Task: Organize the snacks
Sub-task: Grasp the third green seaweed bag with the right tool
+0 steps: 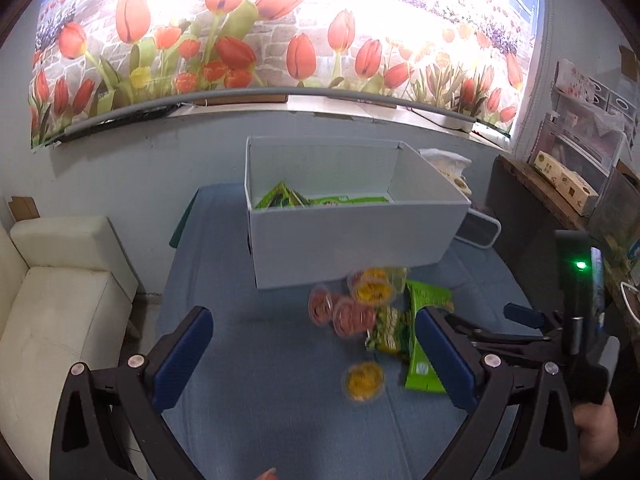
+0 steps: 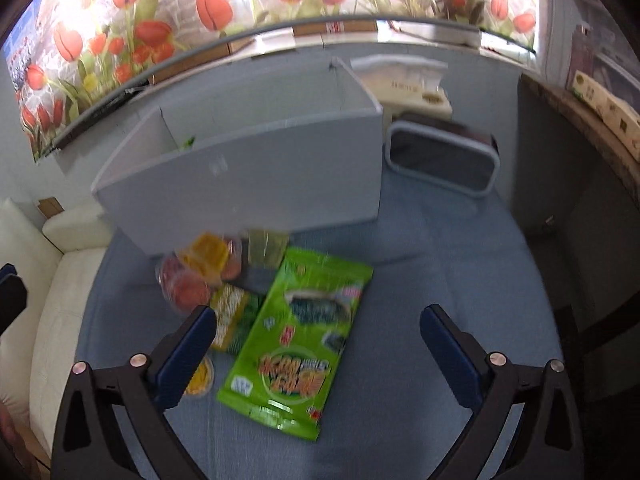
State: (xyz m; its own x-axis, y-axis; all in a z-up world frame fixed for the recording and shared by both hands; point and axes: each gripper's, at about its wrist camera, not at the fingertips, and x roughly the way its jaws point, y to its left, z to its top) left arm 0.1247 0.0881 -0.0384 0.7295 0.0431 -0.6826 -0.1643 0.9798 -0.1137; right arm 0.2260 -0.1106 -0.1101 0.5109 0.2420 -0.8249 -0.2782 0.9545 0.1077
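From my left camera, my left gripper has its fingers wide apart, holding nothing. The white box sits ahead on the blue counter, green packs inside. Jelly cups lie before it.

From my right camera, my right gripper is wide too, empty. The big green snack bag lies flat between the fingers, long side pointing toward the box. A smaller pack touches its left edge.

Backlit tulip blind glares white; snacks smear with motion blur, fisheye edges curve.

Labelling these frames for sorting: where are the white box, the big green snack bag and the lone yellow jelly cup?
white box (image 1: 352,248), left wrist view, front wall.
big green snack bag (image 2: 296,344), right wrist view, printed face.
yellow jelly cup (image 1: 364,380), left wrist view, lid.
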